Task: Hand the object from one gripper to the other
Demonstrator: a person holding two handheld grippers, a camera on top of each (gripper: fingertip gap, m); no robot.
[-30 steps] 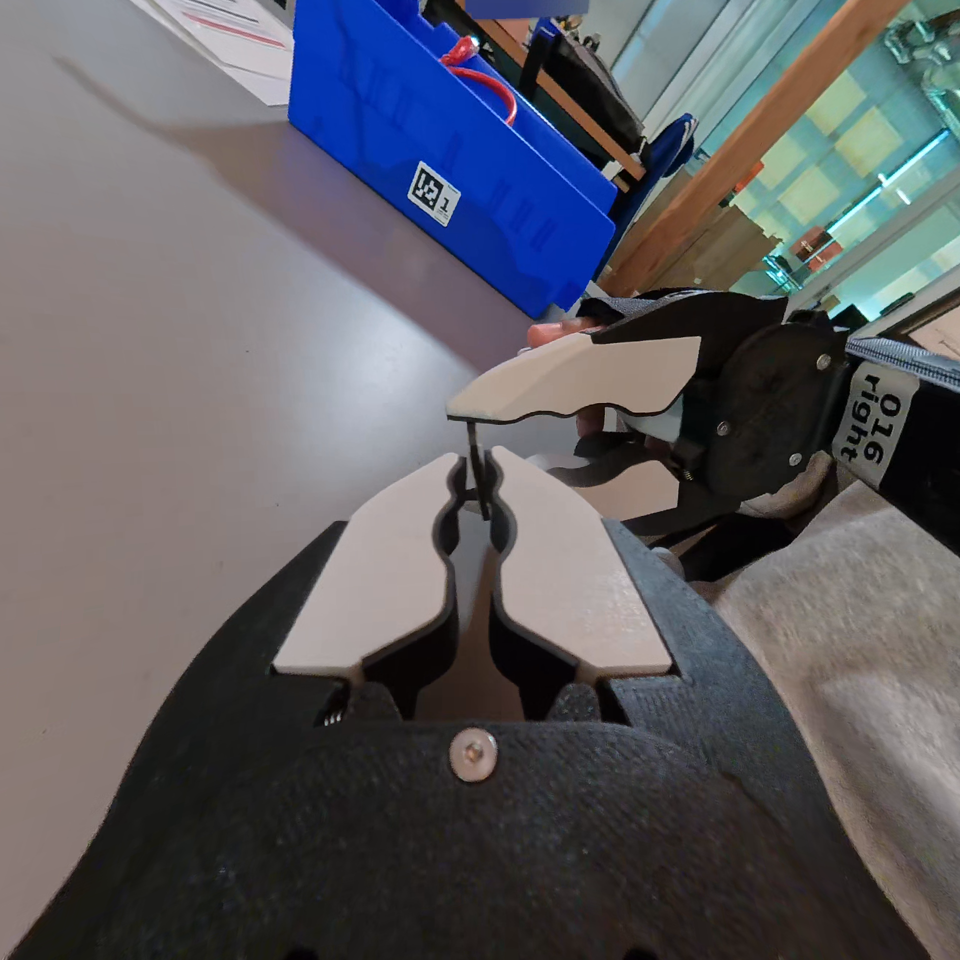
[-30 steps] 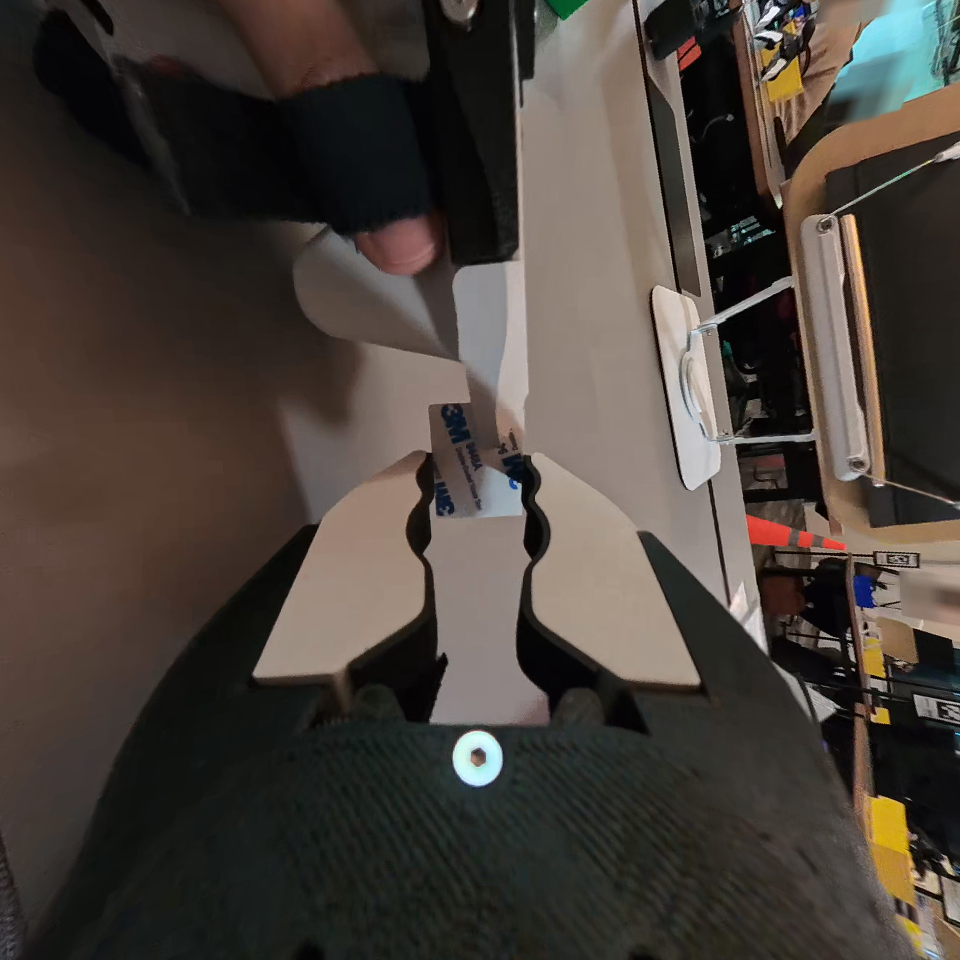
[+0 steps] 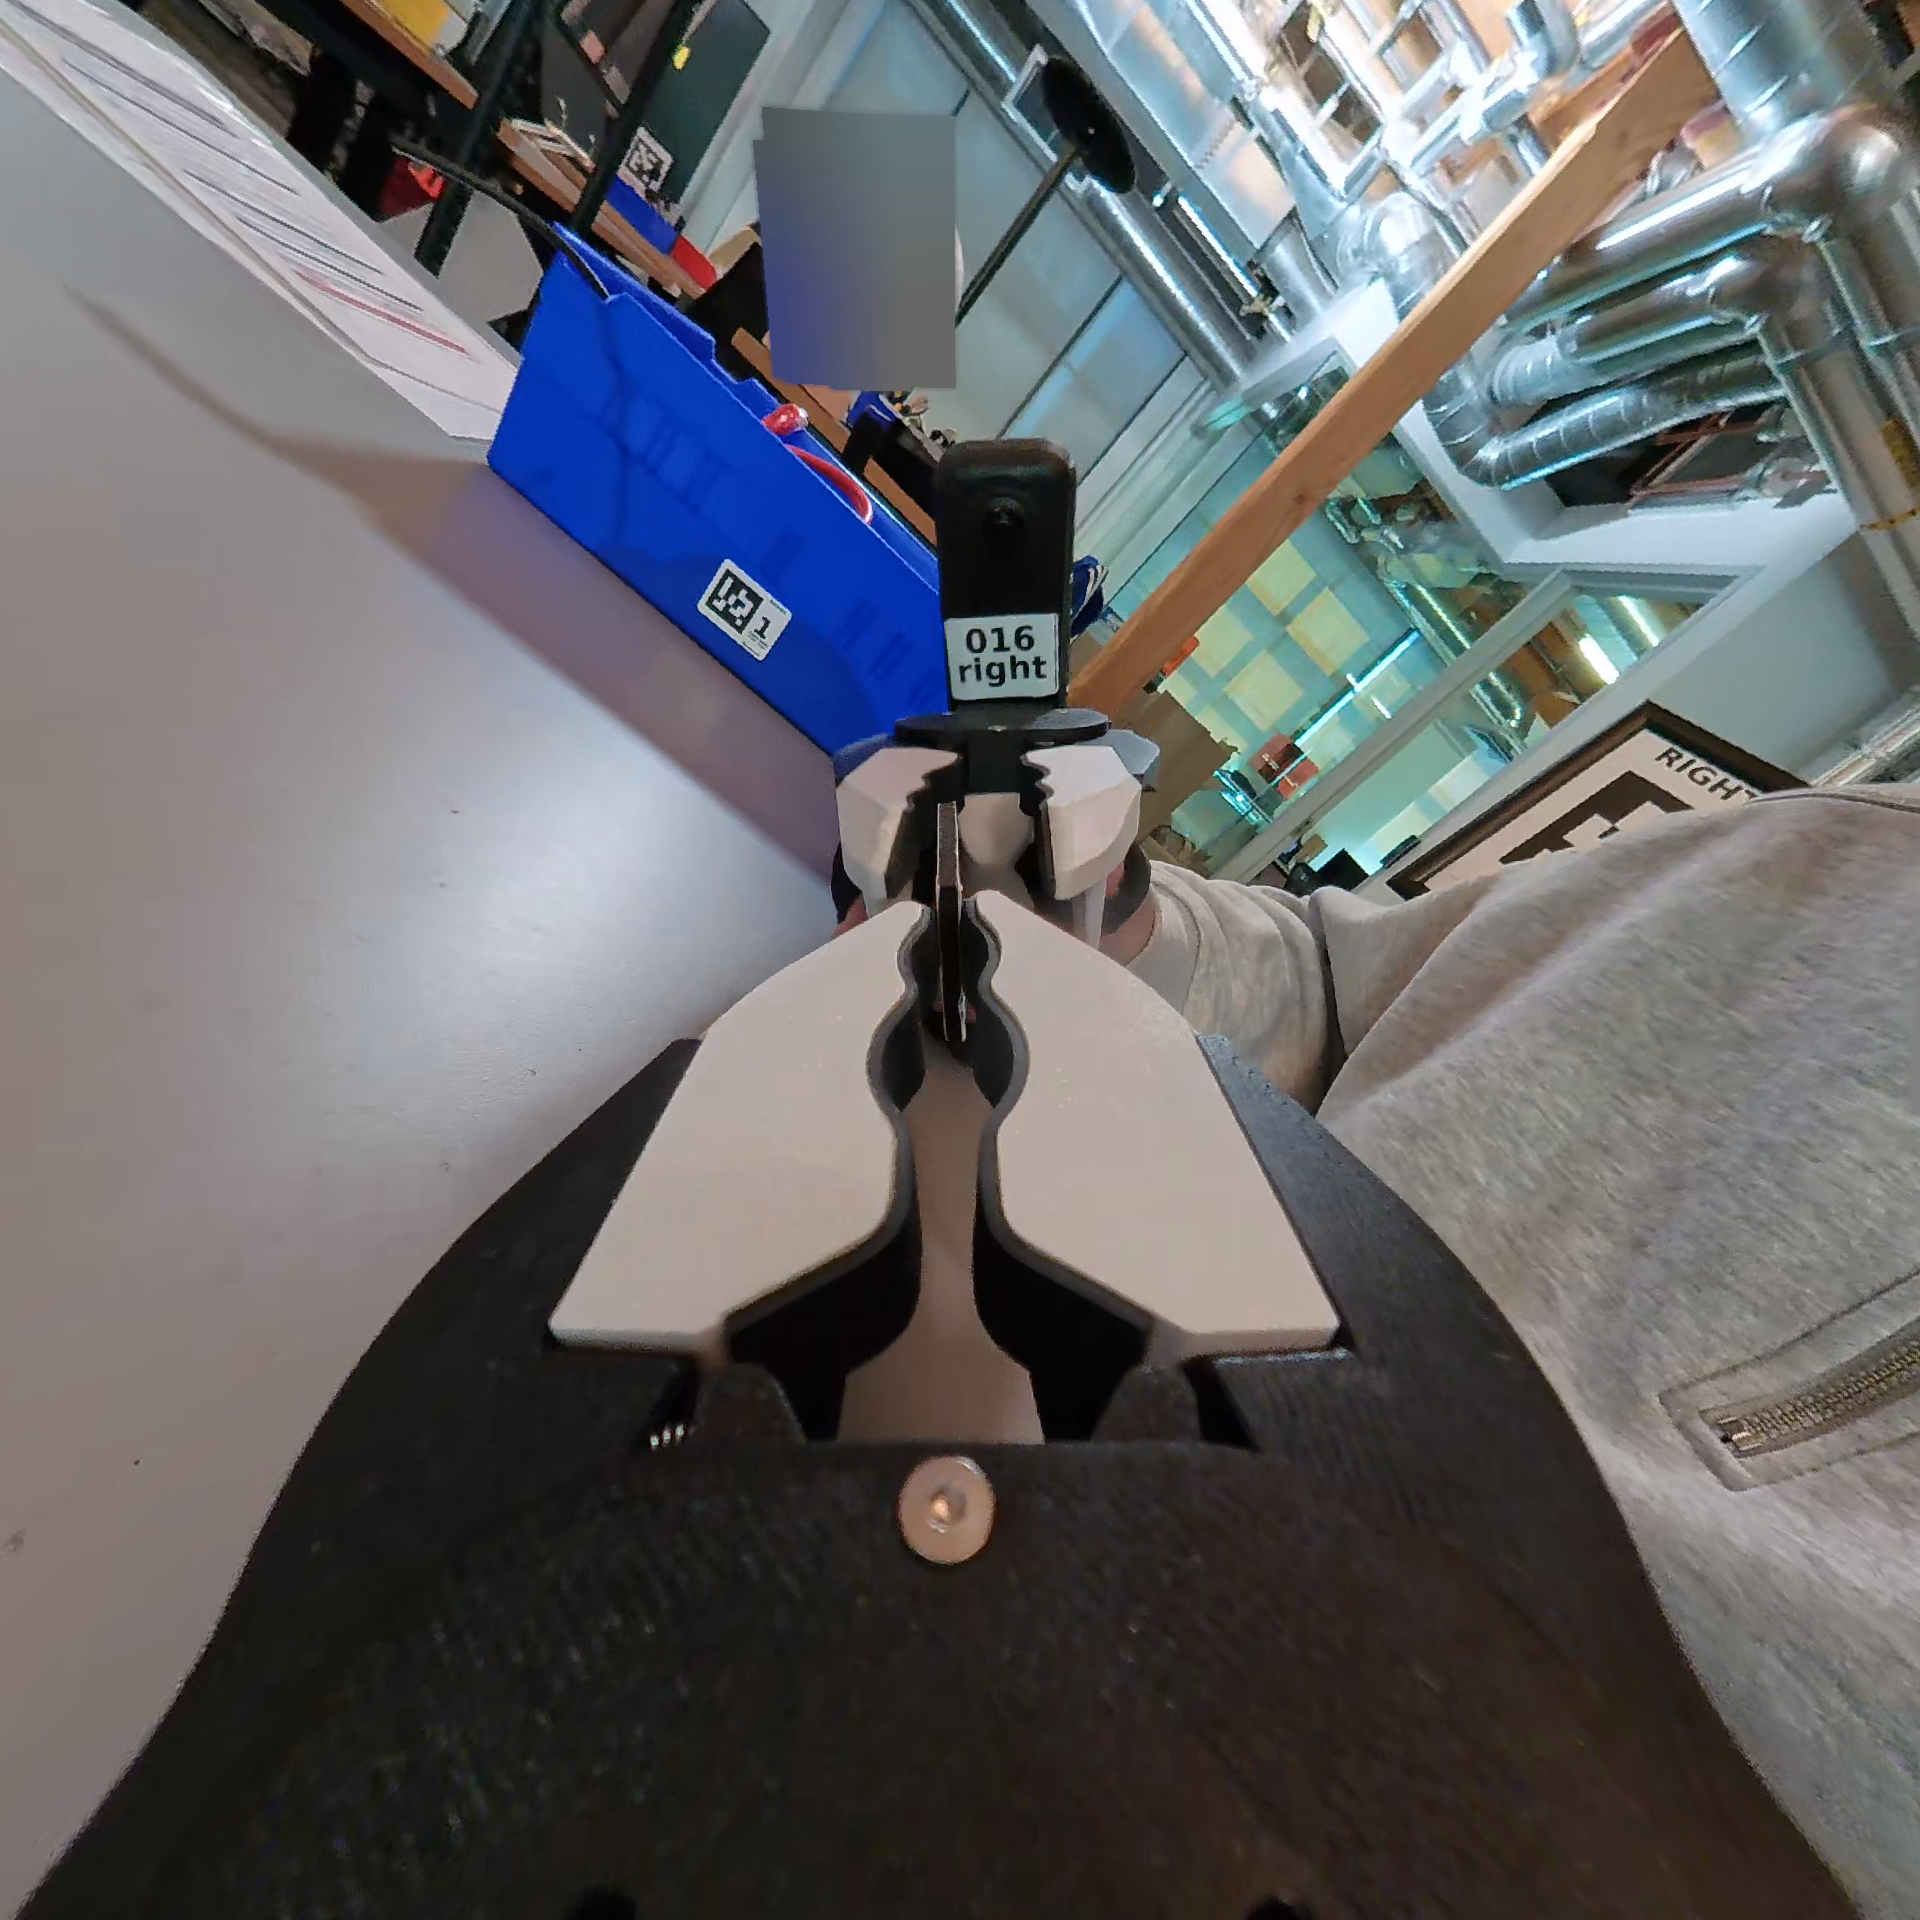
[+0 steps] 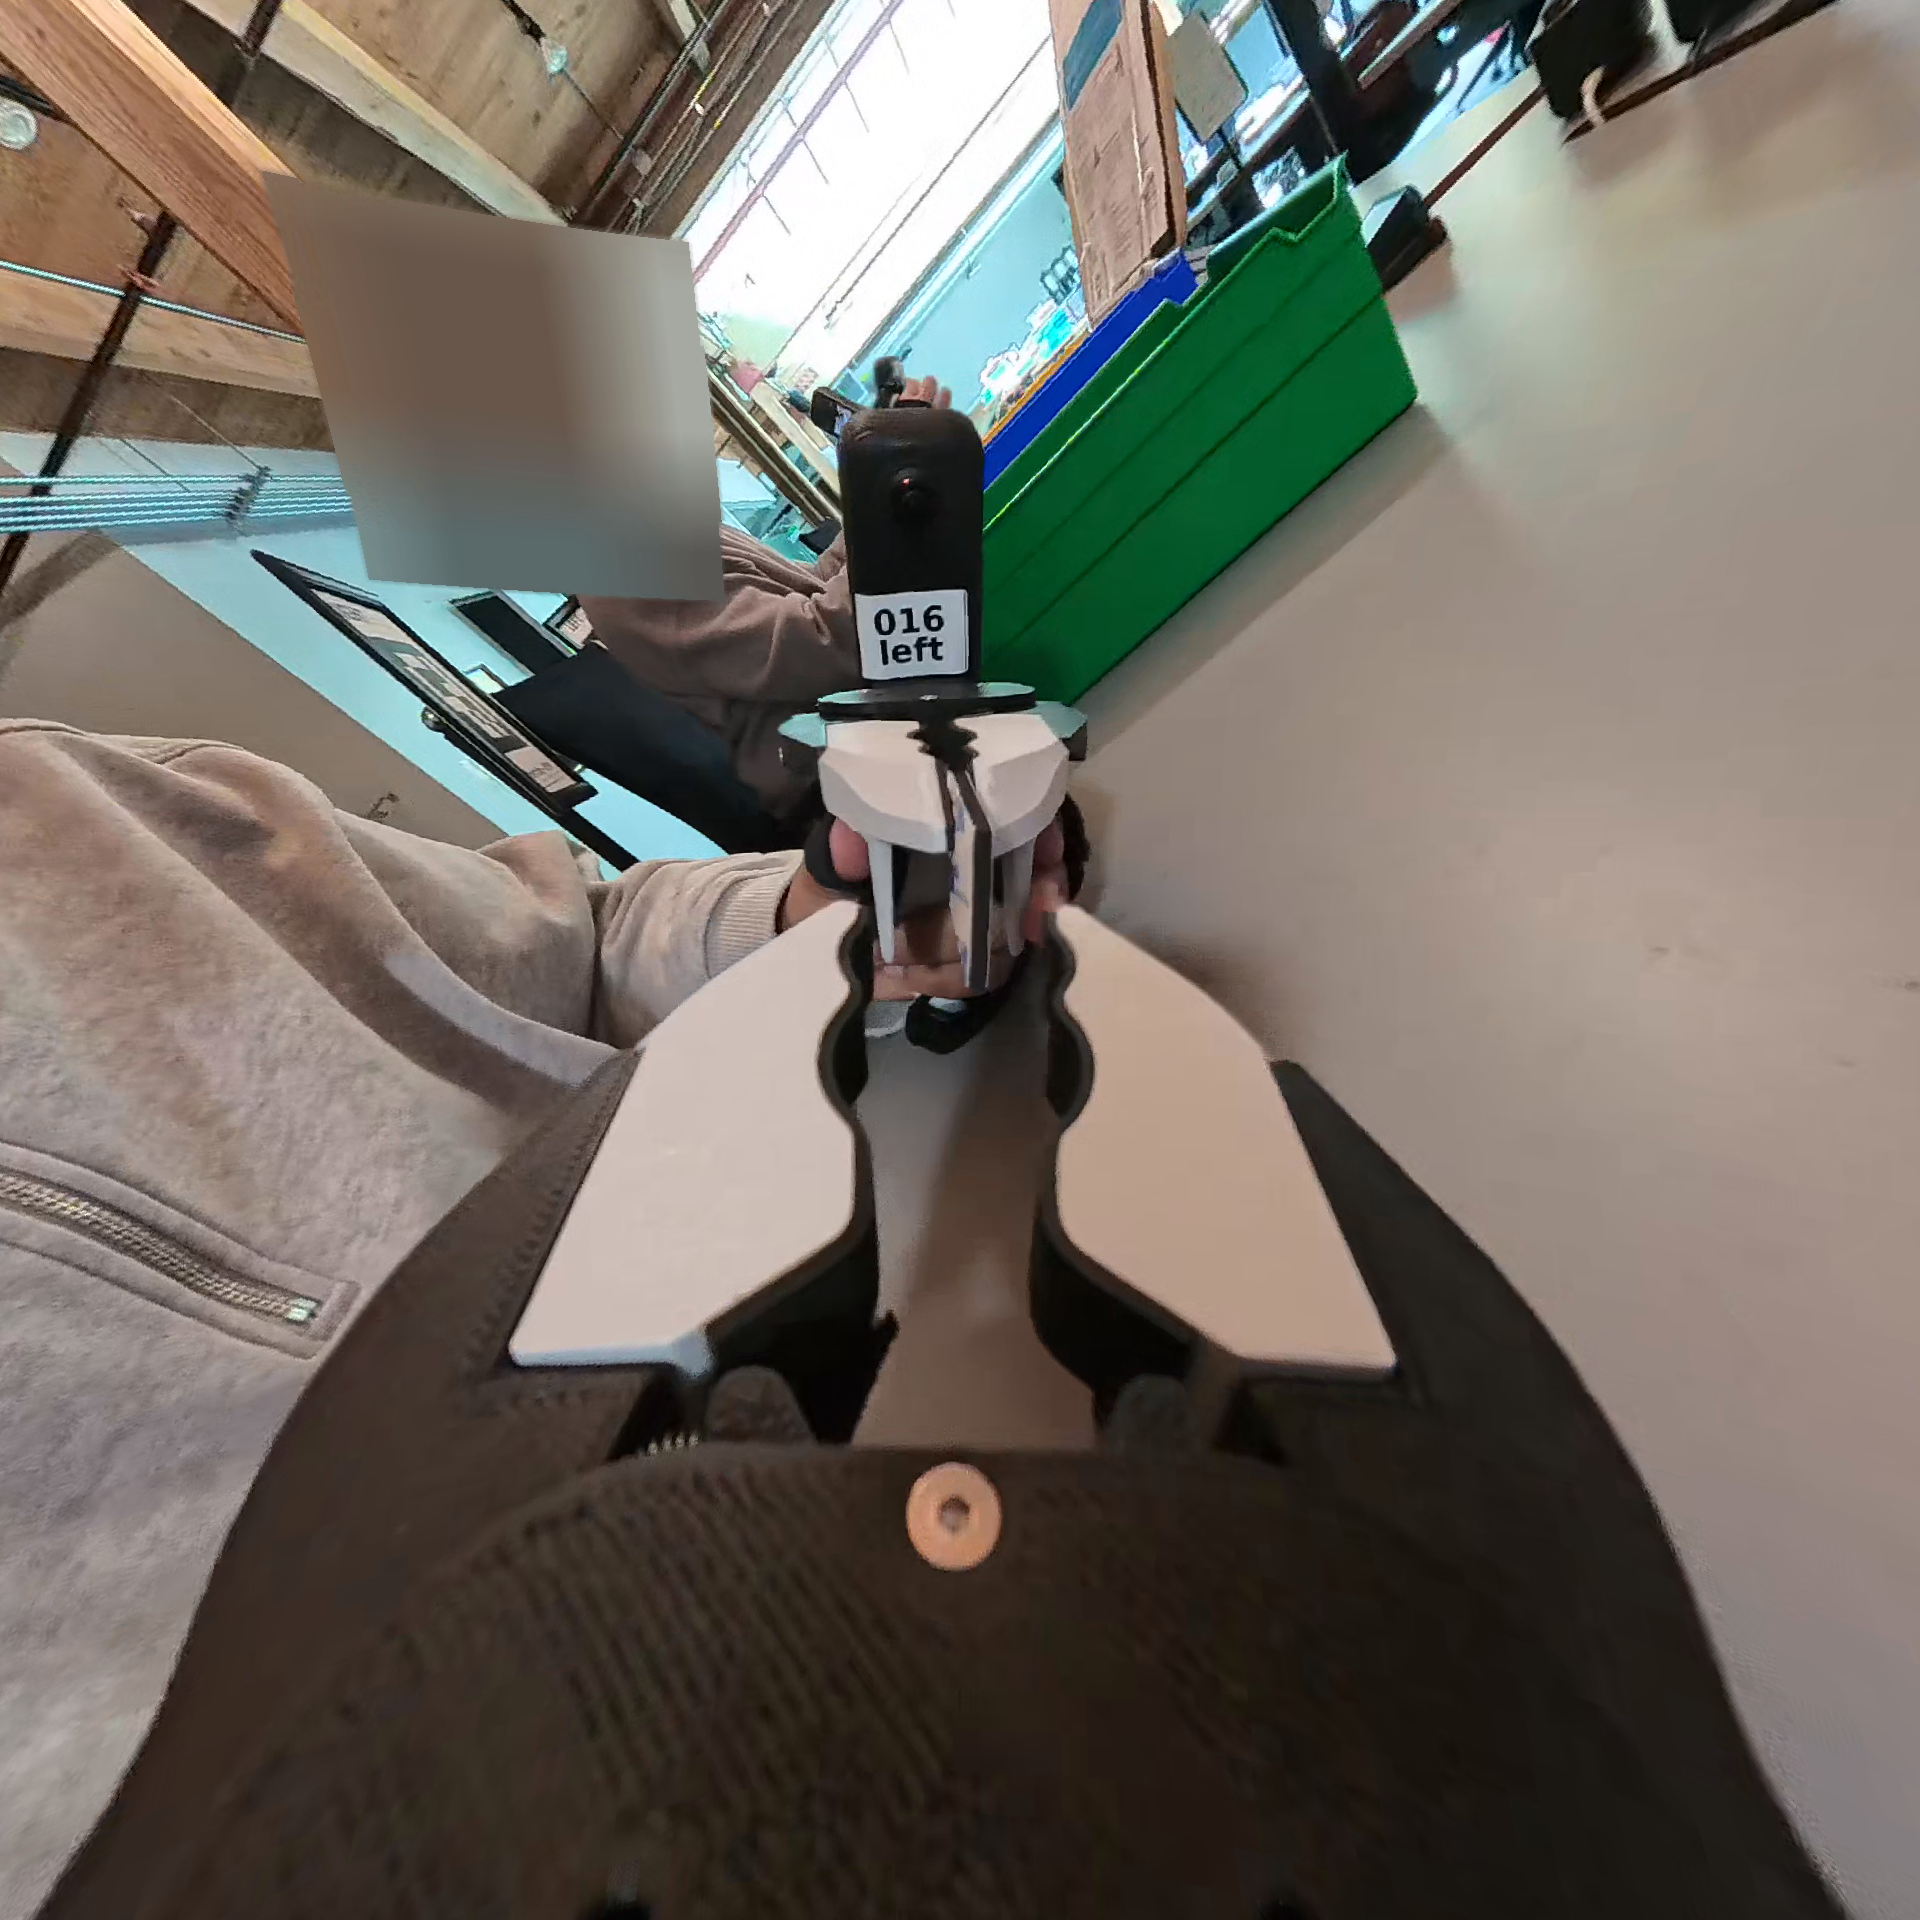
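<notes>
A thin flat strip [image 3: 948, 883], dark on one side, stands edge-on between the tips of my left gripper [image 3: 951, 930], which is shut on its lower end. In the right wrist view the strip [image 4: 971, 894] shows a white edge with blue print, pinched in the left gripper's white fingers [image 4: 883, 790]. My right gripper [image 4: 954, 935] is open and faces the left one tip to tip. The strip's free end reaches between its fingertips without touching them. In the left wrist view the right gripper [image 3: 982, 831] shows its two white fingers either side of the strip.
A blue bin [image 3: 665, 540] and paper sheets [image 3: 312, 260] sit on the grey table [image 3: 312, 831] behind. A green bin [image 4: 1195, 468] stands at the table's far side. The person's grey sleeve [image 3: 1610, 1143] fills the near side. Another person [image 4: 727, 623] sits beyond. Both grippers' tips are close together, under 4 cm apart.
Both grippers have lifted and swung from a right-angle crossing to face each other head on. The strip stays in the left gripper. The right jaws stand wider apart.
</notes>
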